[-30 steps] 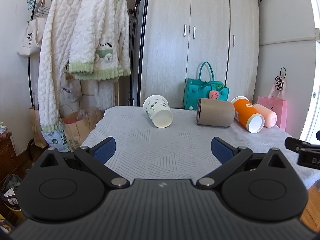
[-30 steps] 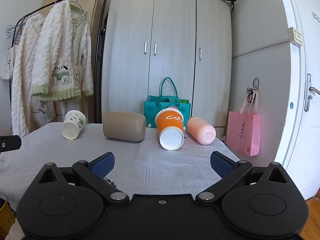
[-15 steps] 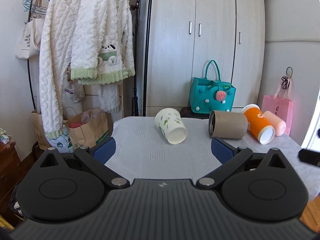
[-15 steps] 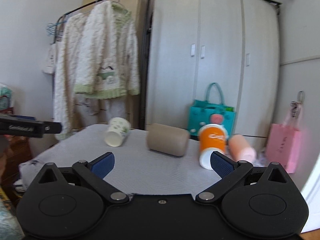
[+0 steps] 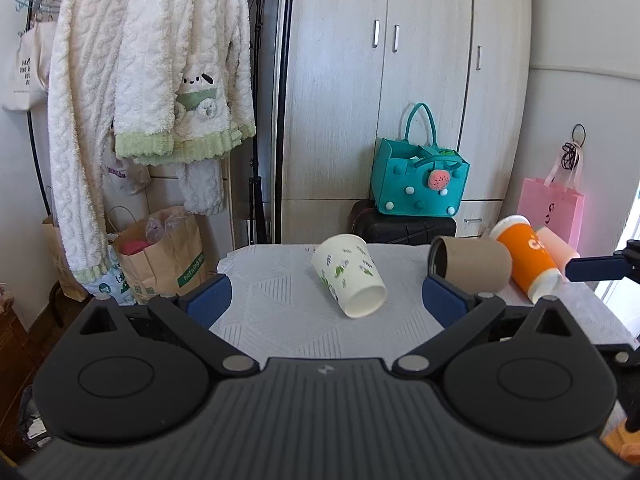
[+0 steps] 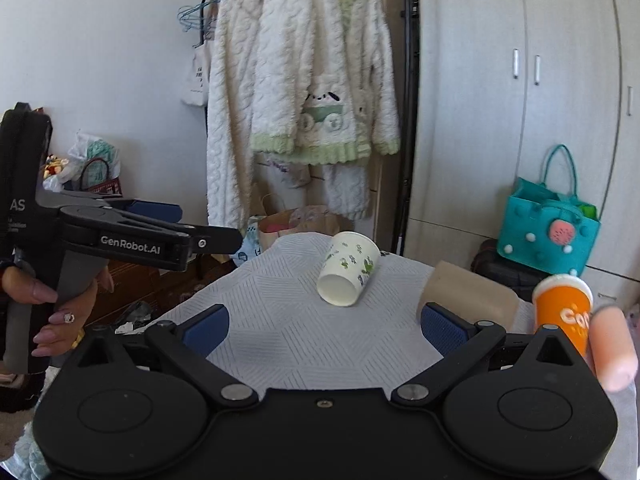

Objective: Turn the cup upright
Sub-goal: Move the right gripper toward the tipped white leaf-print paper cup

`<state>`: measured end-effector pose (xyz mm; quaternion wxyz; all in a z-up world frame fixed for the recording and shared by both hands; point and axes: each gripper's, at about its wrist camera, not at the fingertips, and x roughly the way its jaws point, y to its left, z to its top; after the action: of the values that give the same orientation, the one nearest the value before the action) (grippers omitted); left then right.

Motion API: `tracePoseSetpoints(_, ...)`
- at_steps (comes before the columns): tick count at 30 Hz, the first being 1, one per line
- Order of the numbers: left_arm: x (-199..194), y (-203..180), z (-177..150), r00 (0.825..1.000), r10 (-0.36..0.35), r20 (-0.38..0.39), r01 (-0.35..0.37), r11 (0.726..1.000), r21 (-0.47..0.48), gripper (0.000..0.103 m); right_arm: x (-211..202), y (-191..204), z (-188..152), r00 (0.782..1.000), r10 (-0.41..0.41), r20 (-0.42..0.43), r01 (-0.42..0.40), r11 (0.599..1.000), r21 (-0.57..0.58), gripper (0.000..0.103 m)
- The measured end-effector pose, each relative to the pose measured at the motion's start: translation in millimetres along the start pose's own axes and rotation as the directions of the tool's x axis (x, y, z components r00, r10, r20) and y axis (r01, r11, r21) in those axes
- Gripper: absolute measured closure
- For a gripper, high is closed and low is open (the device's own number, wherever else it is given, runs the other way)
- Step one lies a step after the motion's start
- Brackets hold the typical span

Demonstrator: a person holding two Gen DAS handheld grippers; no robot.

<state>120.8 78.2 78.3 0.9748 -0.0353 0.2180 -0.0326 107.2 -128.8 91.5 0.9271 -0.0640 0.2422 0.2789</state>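
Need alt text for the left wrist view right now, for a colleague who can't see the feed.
The left tongs are open and empty, pointed at a white leaf-print cup lying on its side on the white-covered table. Right of it lie a brown cup, an orange cup and a pink cup, also tipped over.

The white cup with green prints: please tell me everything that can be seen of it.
The white cup with green prints looks like paper, with small green leaf-like prints on its wall. It lies on its side on the white patterned tablecloth. In the left wrist view its wider end points away and its narrower end faces the camera, angled right. Nothing but the cloth touches it. The brown cup lies apart to its right, and both pairs of jaws are open and short of it.
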Motion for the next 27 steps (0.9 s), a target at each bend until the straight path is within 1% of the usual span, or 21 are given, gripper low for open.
tracePoseSetpoints(3, 21.0, 9.9, 4.7, 0.999, -0.005, -0.035, 0.005, 1.0, -0.02, 0.0, 18.8, -4.4, 11.5, 1.0, 0.011, -0.021, -0.012, 0.999, -0.031, 0.0)
tracePoseSetpoints(4, 29.9, 13.3, 6.3, 0.998, -0.018, -0.06, 0.017, 0.999, -0.028, 0.0, 26.5, -5.5, 15.1, 0.999, 0.024, -0.03, -0.025, 0.999, -0.042, 0.0)
tracePoseSetpoints(6, 47.1, 21.8, 7.6, 0.992, -0.07, -0.107, 0.064, 0.996, -0.059, 0.0, 41.1, -8.6, 21.0, 0.998, 0.041, -0.043, -0.043, 0.998, -0.046, 0.0)
tracePoseSetpoints(8, 62.5, 30.7, 8.9, 0.986, -0.096, -0.135, 0.082, 0.991, -0.104, 0.0, 59.7, -11.7, 25.6, 0.992, 0.097, -0.076, -0.101, 0.994, -0.046, 0.0)
tracePoseSetpoints(10, 73.0, 35.5, 7.0, 0.983, -0.106, -0.148, 0.089, 0.989, -0.118, 0.0, 78.5, -14.2, 28.5, 0.986, 0.12, -0.116, -0.125, 0.992, -0.035, 0.0)
tracePoseSetpoints(13, 88.7, 42.2, 7.1, 0.979, -0.118, -0.164, 0.096, 0.986, -0.136, 0.0, 107.0, -19.7, 30.5, 0.981, 0.122, -0.154, -0.125, 0.992, -0.011, 0.0)
tracePoseSetpoints(16, 111.7, 48.9, 8.7, 0.969, -0.157, -0.19, 0.12, 0.974, -0.192, 0.0, 139.2, -30.1, 30.6, 0.969, 0.161, -0.19, -0.154, 0.987, 0.051, 0.0)
tracePoseSetpoints(19, 131.0, 53.8, 8.3, 0.954, -0.203, -0.22, 0.148, 0.959, -0.241, 0.0, 167.0, -39.1, 29.2, 0.962, 0.165, -0.219, -0.146, 0.984, 0.099, 0.0)
tracePoseSetpoints(25, 141.6, 64.0, 1.0, 0.95, -0.207, -0.234, 0.141, 0.952, -0.271, 0.0, 202.5, -44.9, 28.3, 0.953, 0.152, -0.26, -0.125, 0.985, 0.118, 0.001)
tracePoseSetpoints(27, 142.7, 67.3, -0.4, 0.948, -0.212, -0.239, 0.14, 0.948, -0.285, 0.0, 211.0, -42.9, 28.1, 0.955, 0.13, -0.266, -0.108, 0.99, 0.096, 0.001)
